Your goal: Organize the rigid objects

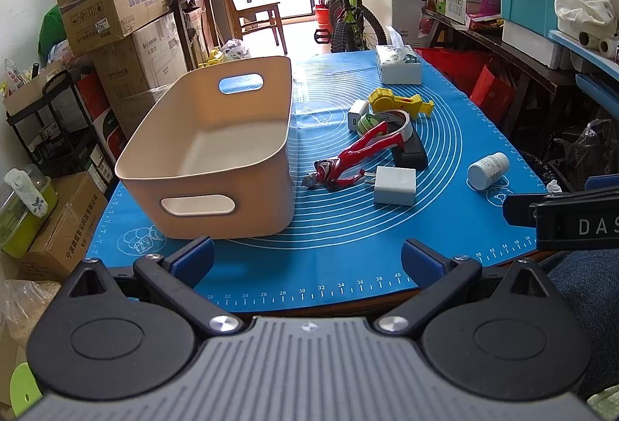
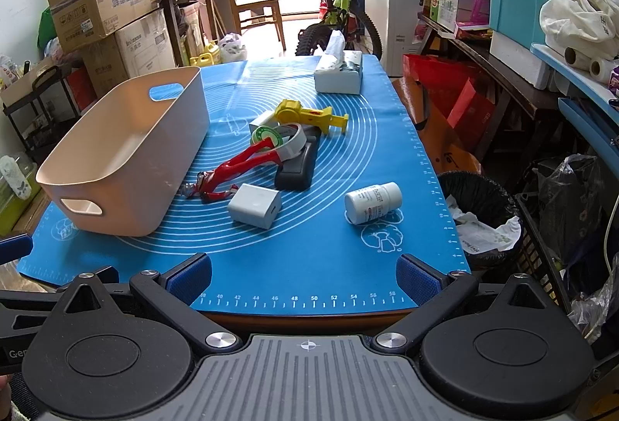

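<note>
1. Both tools hang at the near edge of the blue silicone mat (image 2: 348, 258). My left gripper (image 1: 307, 258) has its jaws spread wide, nothing between them; my right gripper (image 2: 303, 276) likewise.
2. The beige plastic bin with cut-out handles (image 1: 216, 165) sits on the mat's left side; what shows of its inside is bare.
3. Loose pieces lie right of the bin: a red-and-silver toy figure (image 2: 232, 169), a white square charger (image 2: 255, 206) just beside it, and a white pill bottle on its side (image 2: 373, 202), well apart toward the right edge.
4. Farther back, a yellow plastic toy (image 2: 309, 115), a tape roll (image 2: 284, 142) and a black block (image 2: 296, 169) crowd together.
5. My judgement: nothing is sorted yet. Start with the charger; it stands clear. Approach from above, close on its flat sides, and avoid nudging the figure.
6. The bottle may roll: grip across its body.
</note>
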{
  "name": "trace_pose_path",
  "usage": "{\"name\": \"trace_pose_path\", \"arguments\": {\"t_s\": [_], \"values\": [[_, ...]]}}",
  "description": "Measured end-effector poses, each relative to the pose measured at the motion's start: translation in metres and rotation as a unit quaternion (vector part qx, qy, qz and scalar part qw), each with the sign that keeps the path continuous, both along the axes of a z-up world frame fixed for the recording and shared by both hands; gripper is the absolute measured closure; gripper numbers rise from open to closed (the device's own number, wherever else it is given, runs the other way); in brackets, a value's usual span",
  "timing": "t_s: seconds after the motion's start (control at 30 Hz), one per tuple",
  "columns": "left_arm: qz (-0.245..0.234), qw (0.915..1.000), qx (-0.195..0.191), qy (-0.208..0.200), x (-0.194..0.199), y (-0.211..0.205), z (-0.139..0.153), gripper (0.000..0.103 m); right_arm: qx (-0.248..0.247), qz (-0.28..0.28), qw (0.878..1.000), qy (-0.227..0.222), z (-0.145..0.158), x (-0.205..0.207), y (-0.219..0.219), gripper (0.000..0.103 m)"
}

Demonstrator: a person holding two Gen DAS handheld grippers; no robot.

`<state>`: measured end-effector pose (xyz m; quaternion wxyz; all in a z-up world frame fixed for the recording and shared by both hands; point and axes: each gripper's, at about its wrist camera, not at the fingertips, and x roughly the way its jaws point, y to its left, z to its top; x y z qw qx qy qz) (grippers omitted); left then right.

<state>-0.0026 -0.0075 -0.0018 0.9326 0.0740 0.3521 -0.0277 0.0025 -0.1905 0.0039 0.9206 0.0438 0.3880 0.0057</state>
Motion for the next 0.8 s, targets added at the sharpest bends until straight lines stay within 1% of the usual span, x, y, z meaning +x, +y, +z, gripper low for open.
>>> {"name": "trace_pose_path", "arguments": {"t_s": [0.17, 0.2, 0.33, 0.8], "values": [[0.0, 1.0, 0.0, 0.0, 0.0, 0.0, 0.0, 0.002, 0.0, -0.001, 1.0, 0.0, 0.0, 0.0, 0.0, 0.003], [0.0, 1.0, 0.0, 0.0, 0.0, 0.0, 0.0, 0.002, -0.001, -0.001, 1.0, 0.0, -0.004, -0.002, 0.01, 0.003], [-0.001, 1.0, 0.0, 0.0, 0.001, 0.003, 0.001, 0.002, 0.0, -0.001, 1.0, 0.0, -0.001, -0.001, 0.005, 0.003], [-0.002, 1.0, 0.001, -0.001, 0.0, 0.005, 0.002, 0.002, 0.001, 0.0, 1.0, 0.001, -0.003, 0.0, 0.005, 0.003]]}}
